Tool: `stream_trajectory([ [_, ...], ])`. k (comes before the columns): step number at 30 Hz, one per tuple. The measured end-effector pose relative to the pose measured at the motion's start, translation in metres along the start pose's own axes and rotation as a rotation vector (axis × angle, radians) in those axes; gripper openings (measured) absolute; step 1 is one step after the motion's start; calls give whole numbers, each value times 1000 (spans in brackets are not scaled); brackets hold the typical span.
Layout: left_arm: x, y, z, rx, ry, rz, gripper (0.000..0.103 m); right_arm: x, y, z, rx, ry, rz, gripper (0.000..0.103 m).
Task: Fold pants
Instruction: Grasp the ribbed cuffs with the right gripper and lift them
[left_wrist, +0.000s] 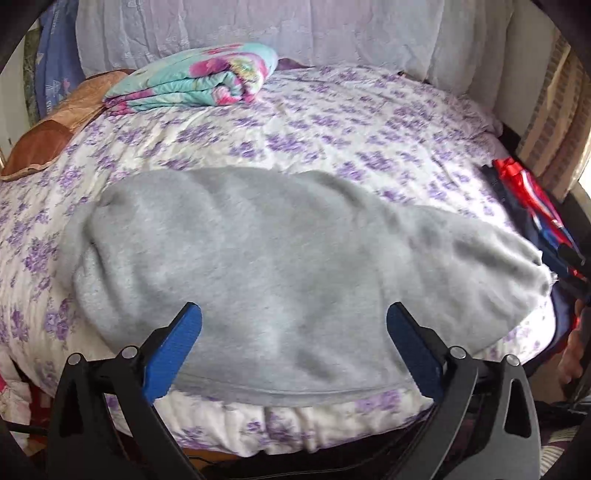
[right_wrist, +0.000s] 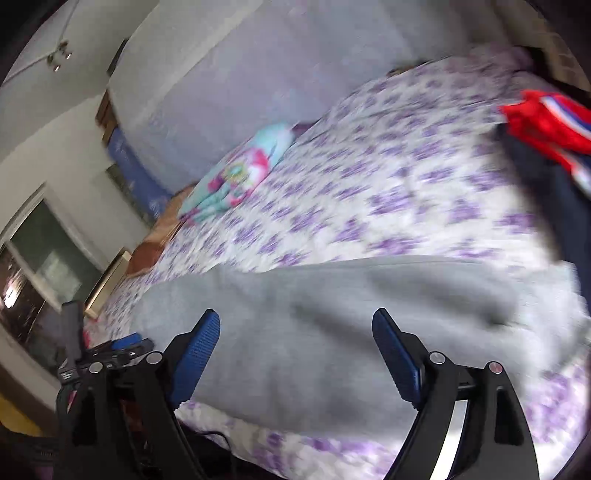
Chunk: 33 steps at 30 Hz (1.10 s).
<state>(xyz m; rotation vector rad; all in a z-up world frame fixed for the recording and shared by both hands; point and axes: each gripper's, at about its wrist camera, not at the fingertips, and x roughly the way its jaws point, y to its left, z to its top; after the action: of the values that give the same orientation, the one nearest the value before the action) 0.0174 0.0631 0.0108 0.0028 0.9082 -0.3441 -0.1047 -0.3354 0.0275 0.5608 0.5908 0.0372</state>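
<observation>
Grey fleece pants (left_wrist: 280, 266) lie flat in a long folded shape on the purple-flowered bed sheet (left_wrist: 332, 122), near the bed's front edge. My left gripper (left_wrist: 293, 314) is open and empty, its blue pads hovering over the near edge of the pants. The pants also show in the blurred right wrist view (right_wrist: 332, 325). My right gripper (right_wrist: 295, 325) is open and empty, just above the pants' near edge. The left gripper's body (right_wrist: 110, 350) shows at the left of that view.
A folded teal and pink floral blanket (left_wrist: 199, 77) and a brown pillow (left_wrist: 55, 129) lie at the far left of the bed. Red and navy clothes (left_wrist: 532, 206) sit at the bed's right edge. A white curtain (left_wrist: 258, 26) hangs behind.
</observation>
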Motion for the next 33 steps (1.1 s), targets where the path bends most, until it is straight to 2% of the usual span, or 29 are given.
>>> stream_trajectory([
  [1, 1, -8, 3, 3, -2, -32, 98, -16, -23, -7, 71, -32, -34, 86],
  [3, 10, -23, 6, 15, 6, -72, 98, -24, -62, -20, 192, -45, -47, 86],
  [4, 17, -29, 6, 23, 17, -69, 98, -18, -75, -24, 234, -30, -48, 86],
  [6, 33, -39, 4, 35, 38, -50, 98, 3, -91, -32, 274, -18, -50, 78],
  [8, 45, -44, 2, 38, 25, -1, 98, 26, -96, -34, 261, 1, -82, 77],
  [10, 58, -43, -2, 29, 28, 46, 98, 37, -90, -29, 196, -18, -121, 77],
  [13, 74, -31, -10, -16, 69, 49, 98, 61, -82, -12, 148, 18, -127, 77],
  [15, 76, -26, -15, -22, 64, 37, 98, 70, -78, -6, 115, 25, -119, 75],
  [16, 75, -26, -15, -16, 57, 39, 98, 75, -76, -5, 103, 31, -110, 72],
  [17, 75, -27, -16, -13, 57, 44, 98, 80, -73, -6, 92, 47, -104, 55],
  [18, 76, -28, -16, -10, 57, 49, 98, 80, -72, -7, 81, 54, -103, 43],
  [23, 79, -31, -17, 5, 61, 64, 98, 71, -60, -11, 28, 37, -152, 35],
  [25, 79, -31, -16, 8, 64, 62, 98, 67, -44, -10, -43, 28, -226, 34],
  [27, 77, -29, -15, 2, 67, 51, 98, 63, -15, -9, -179, -1, -345, 34],
  [31, 53, -18, -14, -55, 43, 10, 98, 60, 83, -12, -561, -154, -599, 33],
  [33, 30, -8, -15, -78, -6, 12, 98, 68, 138, -20, -745, -233, -668, 33],
])
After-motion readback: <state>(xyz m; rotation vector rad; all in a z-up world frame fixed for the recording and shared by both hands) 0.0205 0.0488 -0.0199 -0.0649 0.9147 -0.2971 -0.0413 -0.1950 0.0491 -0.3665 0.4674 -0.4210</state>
